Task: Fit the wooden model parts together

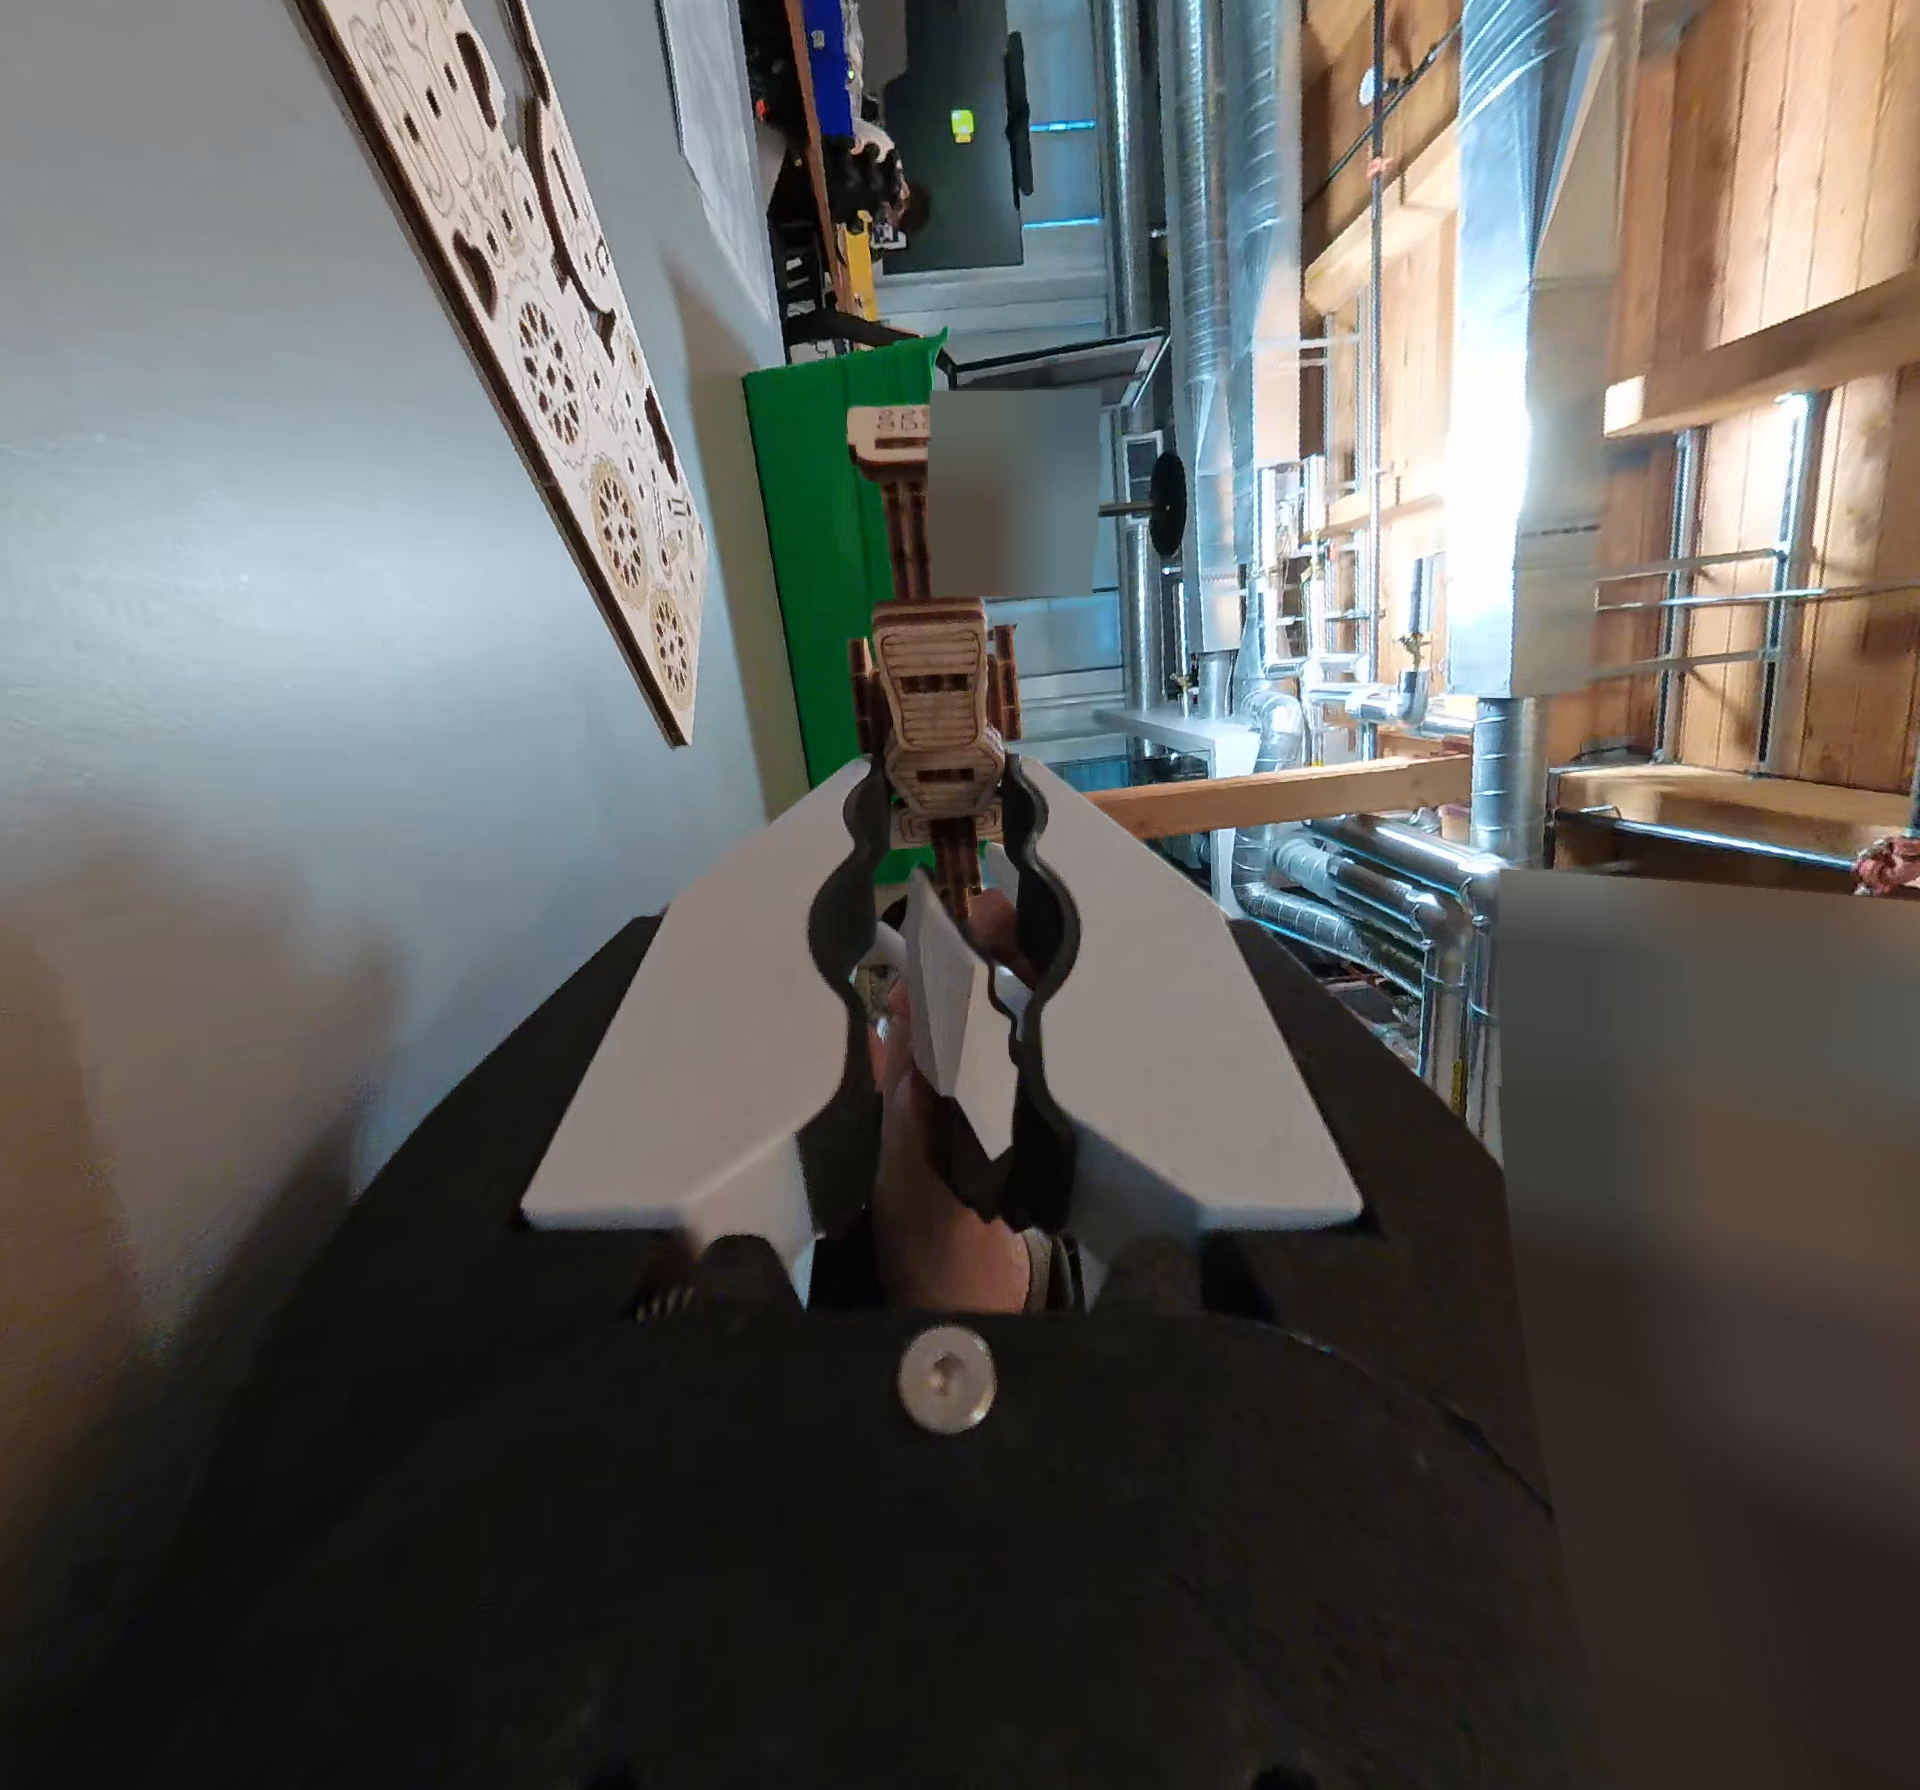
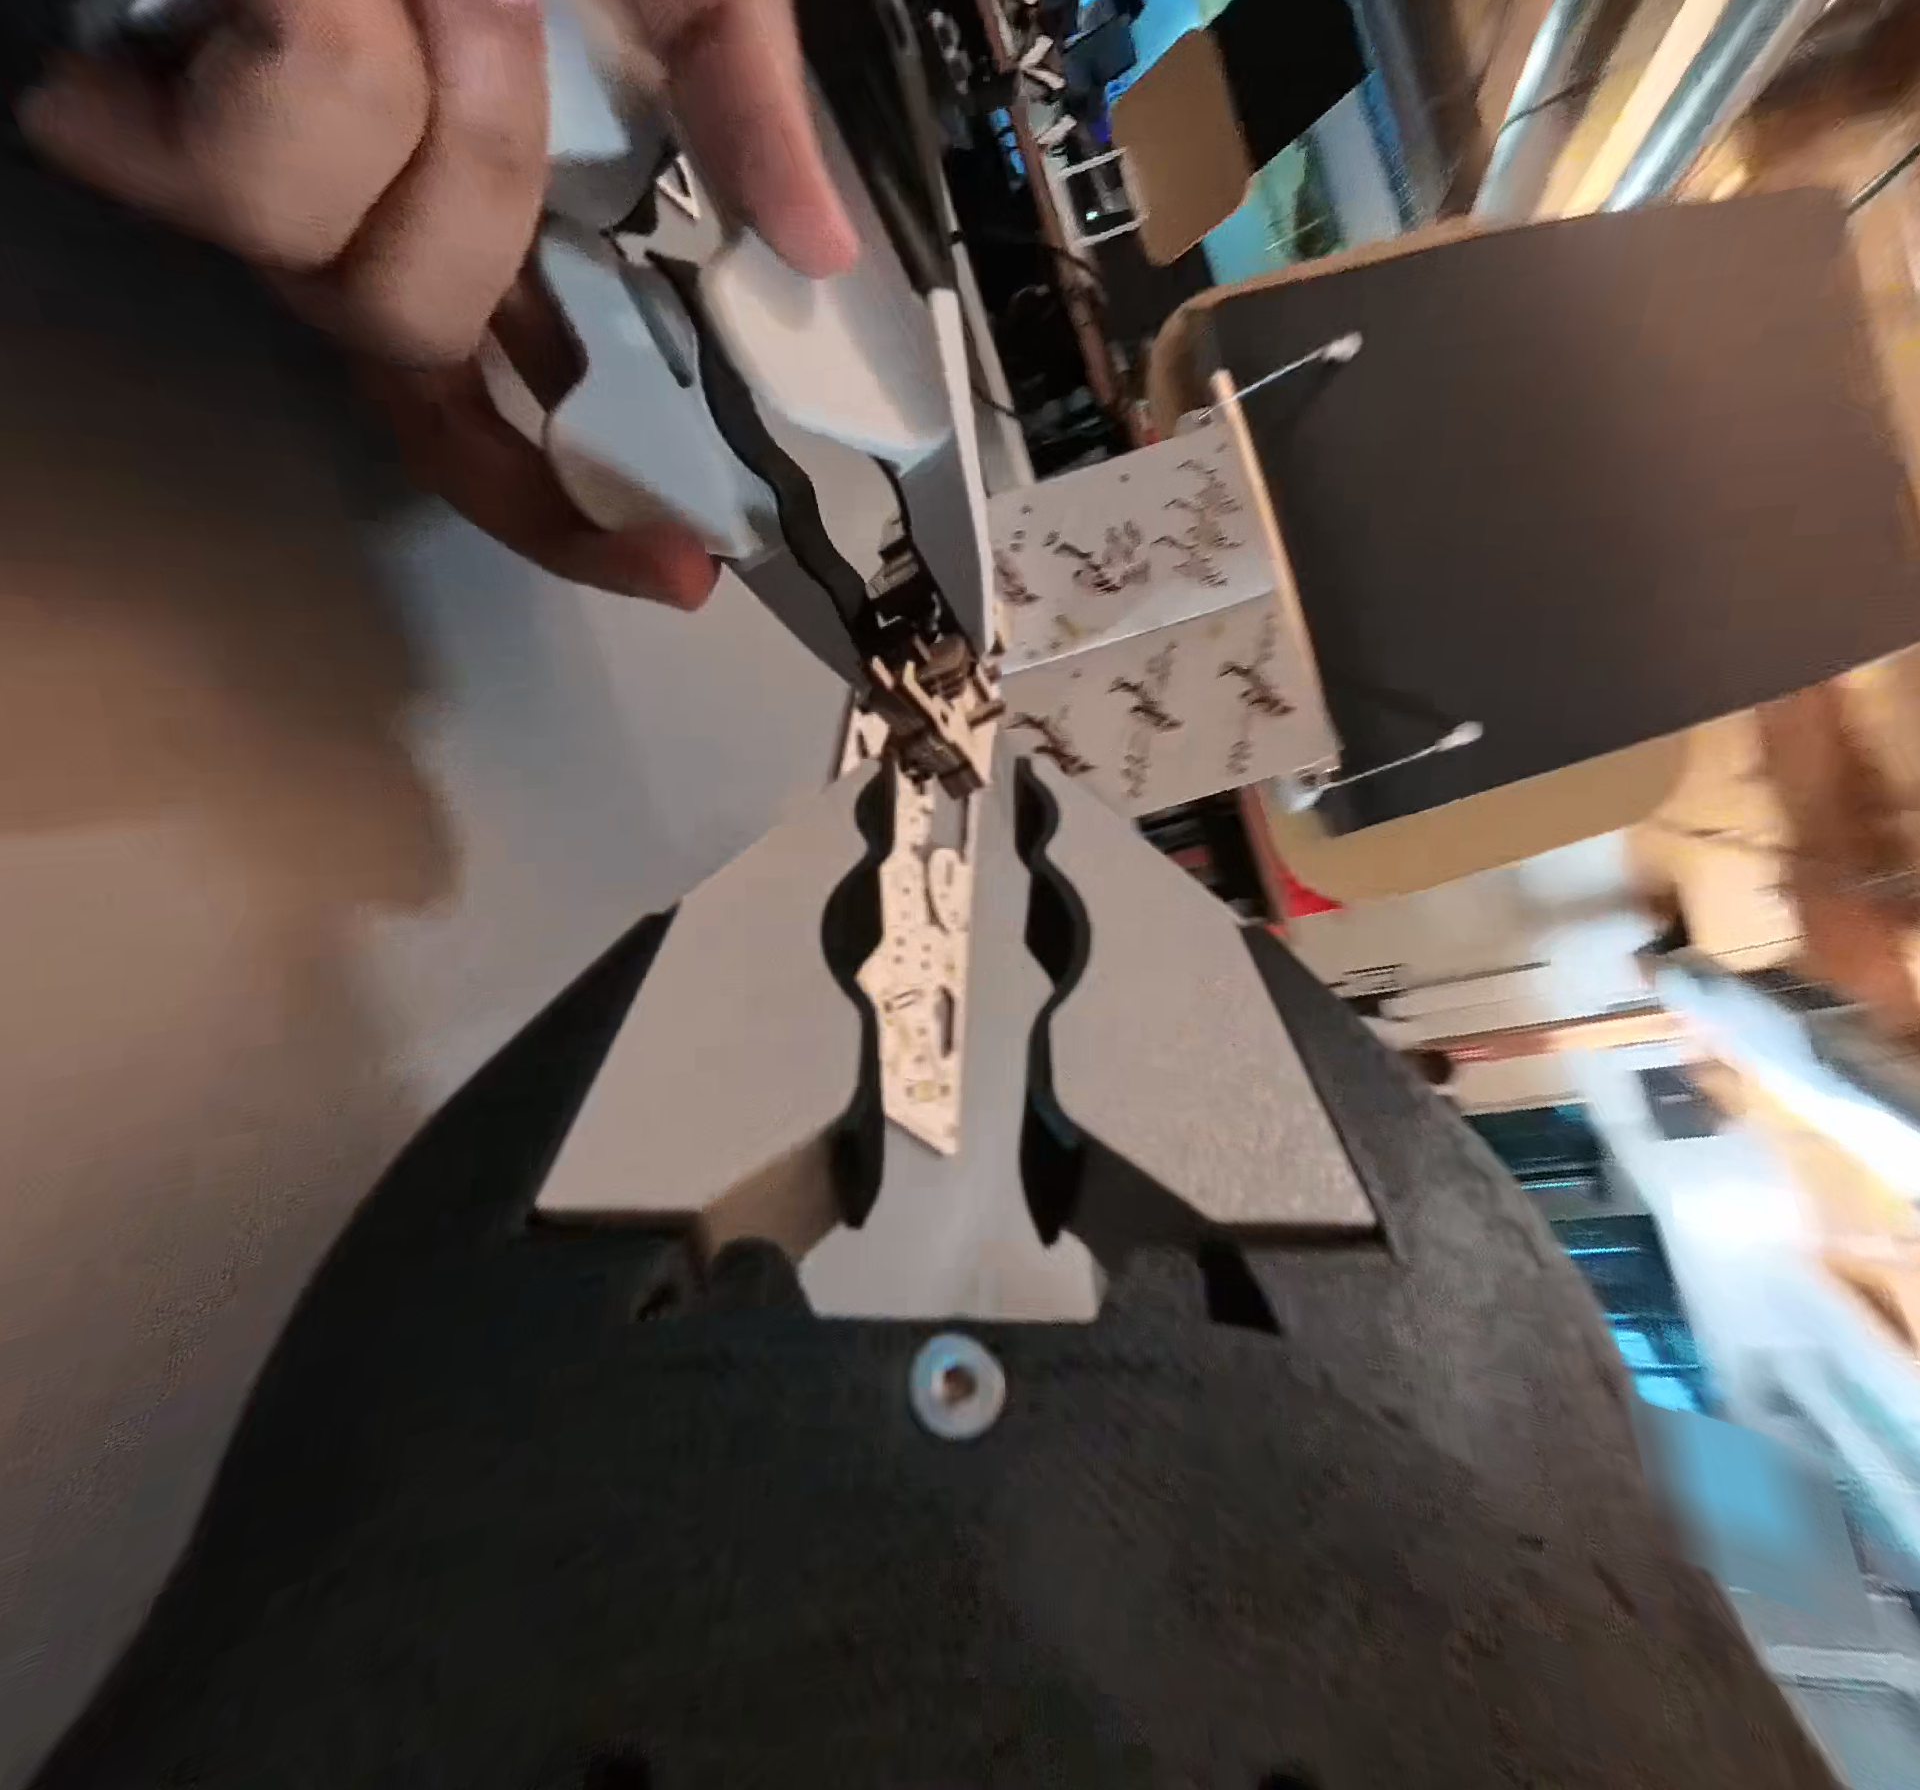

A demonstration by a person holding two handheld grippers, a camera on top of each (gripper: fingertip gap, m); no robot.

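Gripping slatted plywood model [image 1: 940,701], left tool [image 1: 943,784].

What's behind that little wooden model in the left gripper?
Behind the wooden model held by the left gripper stands a green board; the model and a blur patch cover part of it.

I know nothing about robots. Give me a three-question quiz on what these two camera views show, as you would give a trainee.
1. True or false: the jaws of the left gripper are shut on a wooden model.
2. What colour is the board behind the model in the left wrist view? A red, B green, C yellow.
3. Fill in: in the right wrist view, a person's ____ holds the left gripper.

Key: 1 true. 2 B. 3 hand.
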